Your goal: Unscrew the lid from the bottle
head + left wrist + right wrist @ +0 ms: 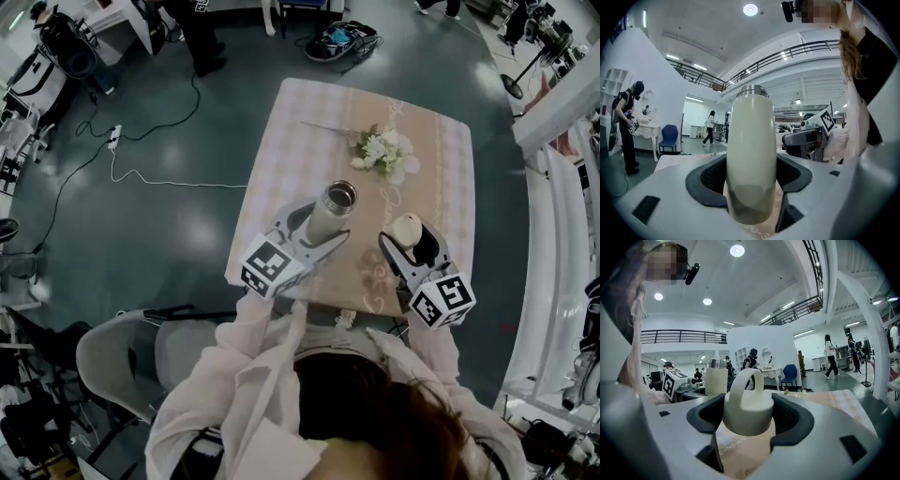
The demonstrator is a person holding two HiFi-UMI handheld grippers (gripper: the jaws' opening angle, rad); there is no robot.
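A cream bottle (333, 214) with a bare steel neck stands upright near the table's front edge. My left gripper (319, 223) is shut on its body, and in the left gripper view the dark pads press both sides of the bottle (751, 154). The cream lid (406, 228), which has a loop handle, is off the bottle and sits between the pads of my right gripper (412, 240), to the right of the bottle. In the right gripper view the lid (746, 406) is gripped on both sides, with the bottle (716, 378) behind it to the left.
The table (441, 159) has a pale pink patterned cloth. A bunch of white flowers (382, 150) lies at its far side. A cable (141, 173) runs over the floor to the left, and people stand farther back in the hall.
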